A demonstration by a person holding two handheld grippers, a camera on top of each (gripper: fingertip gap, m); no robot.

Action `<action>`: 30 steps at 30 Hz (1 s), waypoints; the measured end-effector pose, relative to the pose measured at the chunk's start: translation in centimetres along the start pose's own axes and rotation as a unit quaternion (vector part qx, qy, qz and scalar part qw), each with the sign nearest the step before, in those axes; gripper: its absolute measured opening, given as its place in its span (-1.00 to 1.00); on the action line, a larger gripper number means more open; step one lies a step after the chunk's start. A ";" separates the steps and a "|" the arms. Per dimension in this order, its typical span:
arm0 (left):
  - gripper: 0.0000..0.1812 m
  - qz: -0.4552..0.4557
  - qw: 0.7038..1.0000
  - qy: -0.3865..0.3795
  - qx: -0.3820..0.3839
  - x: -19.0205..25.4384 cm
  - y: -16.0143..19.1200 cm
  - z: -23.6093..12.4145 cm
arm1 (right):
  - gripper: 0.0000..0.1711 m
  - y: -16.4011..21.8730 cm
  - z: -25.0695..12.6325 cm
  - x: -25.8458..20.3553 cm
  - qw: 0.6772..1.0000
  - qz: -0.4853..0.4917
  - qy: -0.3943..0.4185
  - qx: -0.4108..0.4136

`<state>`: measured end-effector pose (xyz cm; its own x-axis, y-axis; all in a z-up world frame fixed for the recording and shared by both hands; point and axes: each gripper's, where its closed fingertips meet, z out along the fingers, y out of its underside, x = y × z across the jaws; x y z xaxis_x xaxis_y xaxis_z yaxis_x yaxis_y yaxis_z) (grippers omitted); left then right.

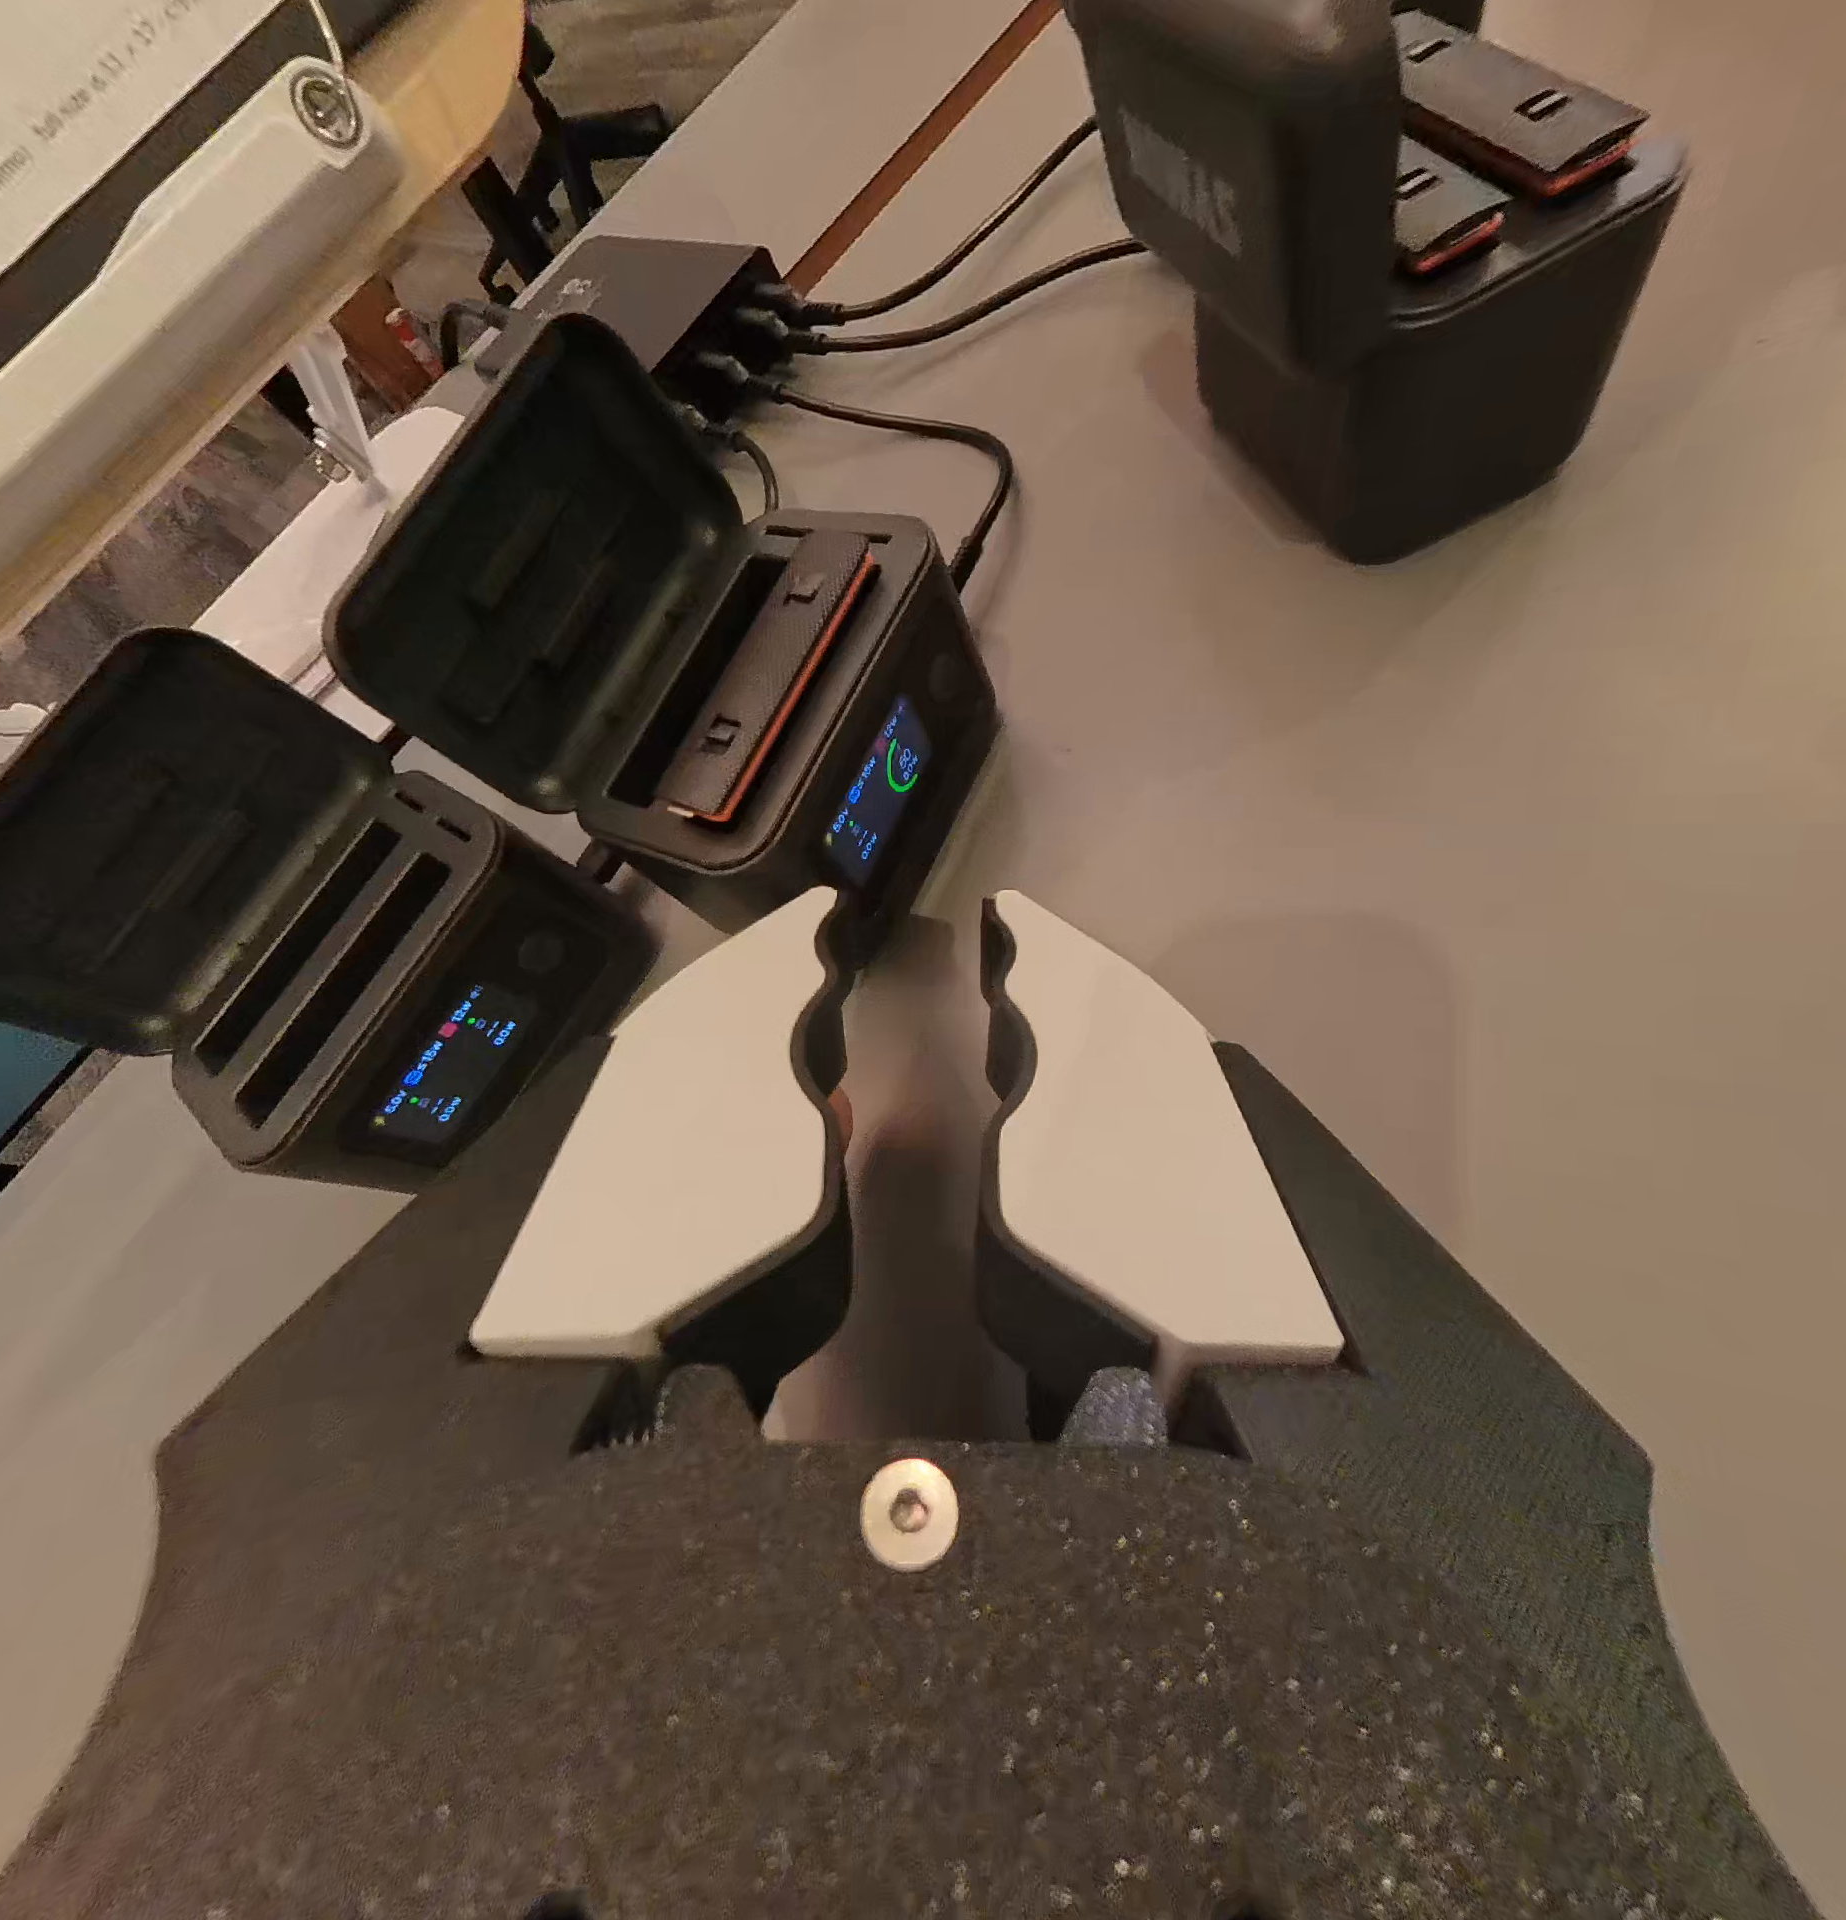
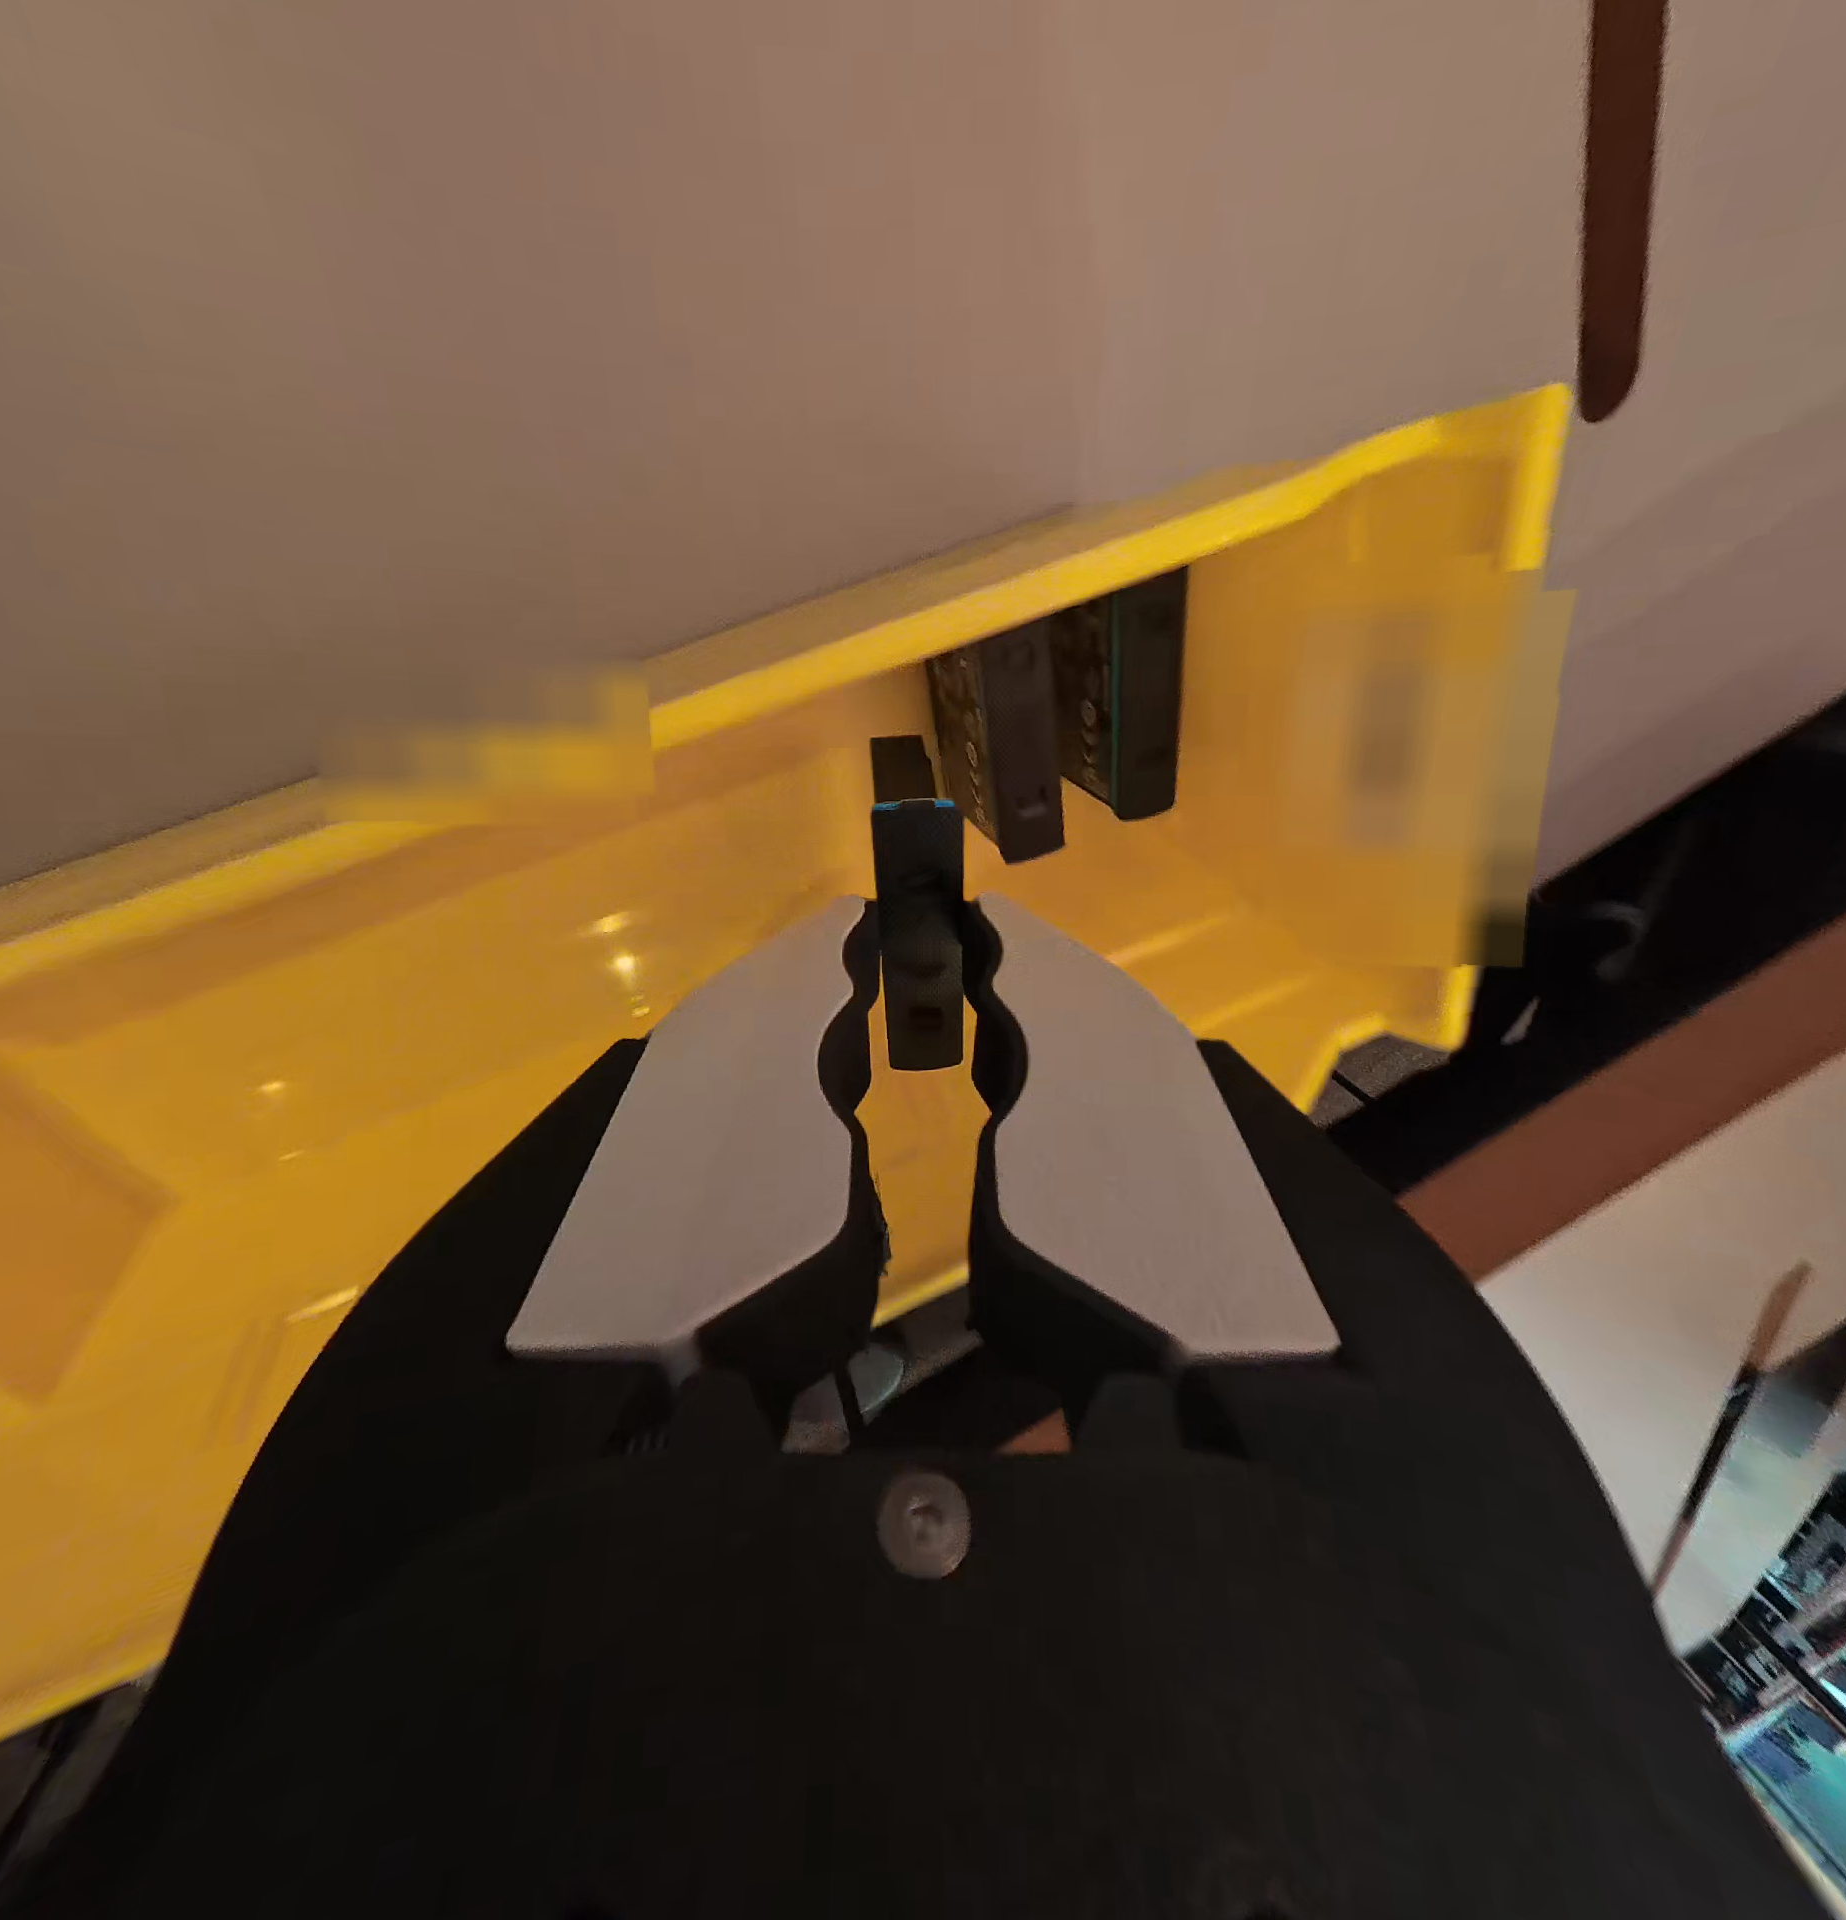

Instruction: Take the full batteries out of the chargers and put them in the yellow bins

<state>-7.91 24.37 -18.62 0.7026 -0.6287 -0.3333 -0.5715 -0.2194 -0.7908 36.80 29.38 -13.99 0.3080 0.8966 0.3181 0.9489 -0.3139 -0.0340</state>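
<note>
Yellow bin [image 2: 399, 1039] lies under the right gripper [image 2: 919, 914], whose fingers pinch a battery [image 2: 917, 935] upright for dropping in. Left gripper [image 1: 914, 914], fingers spread and empty, faces the near chargers [image 1: 794, 686].

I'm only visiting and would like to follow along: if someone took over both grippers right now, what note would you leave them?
Right gripper: shut on a battery, held over the yellow bin. Two batteries already lie in the bin.
Left gripper: open, holding nothing, above the table beside the chargers.
Near charger: lid open, slots empty.
Middle charger: lid open, one battery in it.
Far charger: batteries in it.
Left to do: drop the held battery in, then fetch the rest once full.
</note>
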 end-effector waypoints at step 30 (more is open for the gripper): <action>-0.72 -0.003 1.000 -0.022 0.016 -0.4 -0.4 -0.8 | -0.34 -14.0 -6.6 -5.3 0.987 0.006 0.018 0.161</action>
<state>-8.27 24.07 -17.77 0.7250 -0.5931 -0.3503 -0.5538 -0.1996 -0.8083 21.44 26.93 -8.95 0.3213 0.8804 0.3489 0.9202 -0.2031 -0.3348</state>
